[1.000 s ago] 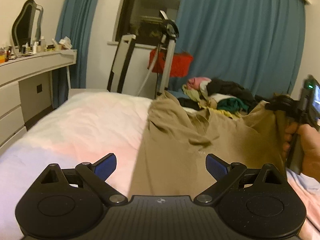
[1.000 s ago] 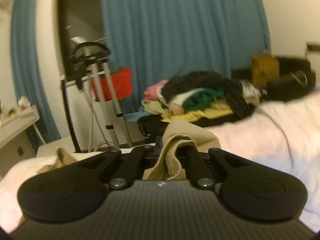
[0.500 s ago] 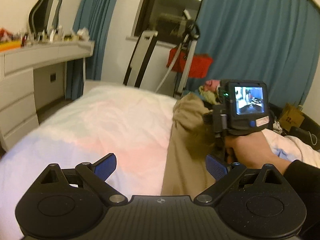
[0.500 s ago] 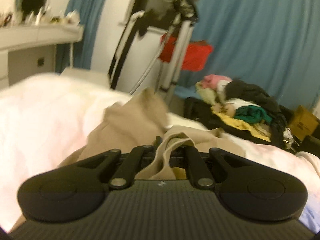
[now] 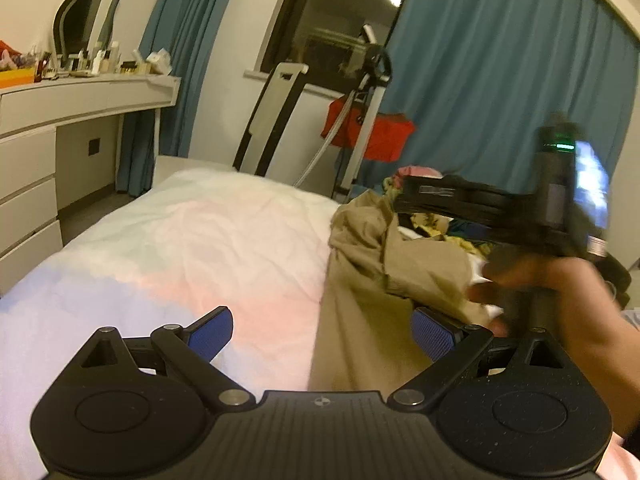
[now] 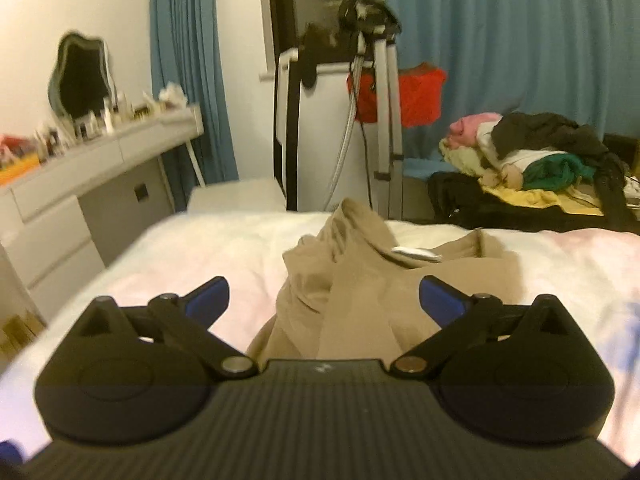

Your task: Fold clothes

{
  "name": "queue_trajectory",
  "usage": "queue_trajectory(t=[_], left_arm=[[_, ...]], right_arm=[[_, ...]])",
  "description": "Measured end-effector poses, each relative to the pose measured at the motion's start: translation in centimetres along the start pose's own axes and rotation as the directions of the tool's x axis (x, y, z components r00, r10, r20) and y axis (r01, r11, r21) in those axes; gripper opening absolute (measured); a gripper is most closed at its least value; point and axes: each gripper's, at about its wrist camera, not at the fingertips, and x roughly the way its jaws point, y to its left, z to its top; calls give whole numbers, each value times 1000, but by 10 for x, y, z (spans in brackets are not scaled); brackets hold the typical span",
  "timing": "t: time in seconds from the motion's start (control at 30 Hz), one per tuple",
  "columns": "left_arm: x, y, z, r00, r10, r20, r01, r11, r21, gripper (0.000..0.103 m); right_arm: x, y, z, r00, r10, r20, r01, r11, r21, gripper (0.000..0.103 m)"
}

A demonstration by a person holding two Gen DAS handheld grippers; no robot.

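A tan garment (image 5: pixel 360 292) lies bunched on the pale bed (image 5: pixel 208 248), folded over on itself. It also shows in the right wrist view (image 6: pixel 360 280), with a white label (image 6: pixel 416 254) showing near its far end. My left gripper (image 5: pixel 322 330) is open and empty just above the garment's near end. My right gripper (image 6: pixel 324 300) is open and empty over the garment. In the left wrist view the right gripper's body (image 5: pixel 500 208) hovers above the garment's right side, held by a hand (image 5: pixel 560 292).
A pile of mixed clothes (image 6: pixel 536 156) lies beyond the bed at the right. A tripod (image 6: pixel 376 80) and red bag (image 6: pixel 404 92) stand by the blue curtain. A white dresser (image 5: pixel 60 128) with a mirror stands at the left.
My right gripper has opened and let go of the tan garment, which now lies folded on the bed. The left gripper stayed open and shifted a little.
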Motion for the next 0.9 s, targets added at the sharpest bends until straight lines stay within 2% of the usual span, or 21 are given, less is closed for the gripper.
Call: queue_trajectory(t=[0.17, 0.27, 0.37, 0.47, 0.6, 0.67, 0.8, 0.9], left_arm=[[-21, -21, -4, 999, -37, 12, 36, 999, 34, 97], [-33, -36, -14, 998, -69, 4, 69, 996, 49, 96], [-48, -60, -29, 997, -80, -3, 80, 992, 102, 95], [-58, -82, -47, 993, -107, -46, 112, 984, 138, 94], [-70, -111, -71, 982, -146, -117, 165, 971, 175, 94], [-72, -126, -87, 970, -165, -176, 196, 966, 171, 94], [-67, -160, -120, 922, -208, -328, 264, 955, 137, 87], [-67, -192, -141, 898, -224, -379, 310, 933, 181, 83]], right_arm=[[-102, -30, -17, 999, -9, 50, 4, 995, 104, 103], [-157, -45, -38, 998, -29, 55, 22, 990, 136, 103], [-211, -59, -60, 997, -51, 60, 40, 985, 166, 103], [-249, -76, -84, 995, -67, 77, 49, 976, 213, 103], [-275, -100, -103, 993, -83, 80, 57, 958, 281, 103], [-281, -112, -107, 993, -78, 85, 47, 946, 319, 103], [-295, -135, -116, 993, -70, 95, 27, 919, 394, 103], [-302, -153, -122, 993, -59, 100, 8, 895, 447, 103]])
